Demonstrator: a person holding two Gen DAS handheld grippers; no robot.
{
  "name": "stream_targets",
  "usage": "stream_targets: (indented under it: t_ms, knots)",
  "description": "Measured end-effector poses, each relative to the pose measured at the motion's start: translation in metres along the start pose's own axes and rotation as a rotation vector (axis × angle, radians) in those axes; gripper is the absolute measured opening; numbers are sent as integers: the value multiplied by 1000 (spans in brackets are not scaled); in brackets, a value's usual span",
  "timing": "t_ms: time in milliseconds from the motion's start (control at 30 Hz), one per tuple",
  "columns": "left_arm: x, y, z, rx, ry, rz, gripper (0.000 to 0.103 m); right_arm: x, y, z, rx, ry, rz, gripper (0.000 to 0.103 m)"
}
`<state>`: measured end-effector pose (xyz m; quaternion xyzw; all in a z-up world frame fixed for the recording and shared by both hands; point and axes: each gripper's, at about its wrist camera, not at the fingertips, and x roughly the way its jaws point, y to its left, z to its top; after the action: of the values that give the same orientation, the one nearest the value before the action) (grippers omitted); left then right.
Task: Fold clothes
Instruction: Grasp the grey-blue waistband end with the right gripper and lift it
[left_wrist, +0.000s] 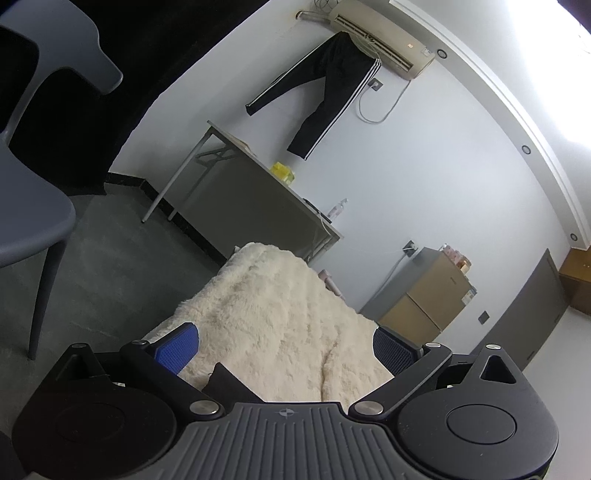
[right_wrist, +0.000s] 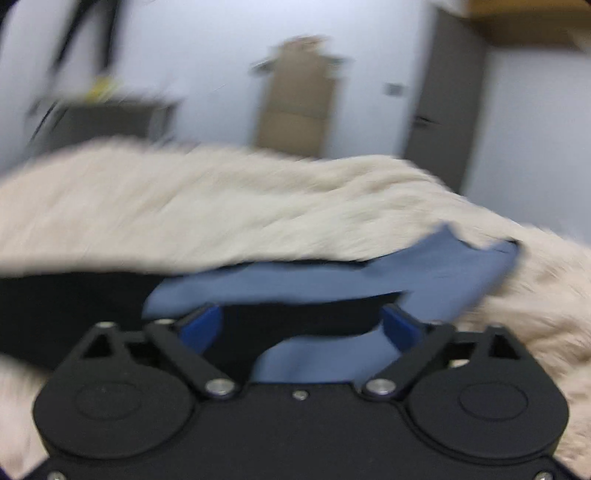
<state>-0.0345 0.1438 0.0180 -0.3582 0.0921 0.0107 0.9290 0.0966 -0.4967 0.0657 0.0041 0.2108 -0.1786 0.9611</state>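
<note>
A white-walled room is stretching out ahead, with a folding tabletop (left_wrist: 258, 162) against the far wall, black striped track pants (left_wrist: 332, 92) hanging from the air conditioner (left_wrist: 384, 37), a brown cabinet (left_wrist: 428, 291) off to the right and a grey chair (left_wrist: 26, 221) standing to the left.

Directly ahead of the left hand-held gripper (left_wrist: 284, 350), between its spread blue pads, a cream fleece garment (left_wrist: 280, 314) is lying heaped. A dark strip of cloth (left_wrist: 229, 384) is showing just in front of the gripper's body. The jaws are standing wide apart, gripping nothing.

The right hand-held gripper (right_wrist: 303, 325) is also sitting released, its pads spread, with blue fabric (right_wrist: 424, 269) and a black band (right_wrist: 74, 299) peeking out from under the fleece (right_wrist: 258, 199) right in front of it. That view is smearing badly, so I cannot tell whether the blue and black are lining of the same garment or separate pieces.

The fleece is looking thick, soft and limp, light for its bulk, and it is likely to slump and bunch rather than hold a crease. The pile should give the pads good friction, though a shallow pinch may catch only fluff. A firmer hold would be at the hem or edge, where the fleece meets the smoother inner layer, taking both layers together, one corner in each gripper.
</note>
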Motion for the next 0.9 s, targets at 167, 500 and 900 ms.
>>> stream_targets:
  t_ms: [167,500,900]
  knots:
    - [0,-1,-1,4,6,1,100,25,-90,11,289,19,-158,93]
    - [26,-37,-18,241,180,67,101,108,-145,27,404,61,-191,99]
    - [52,-64,-53,440,383,-5,101,91,-132,9,303,106,-165,93]
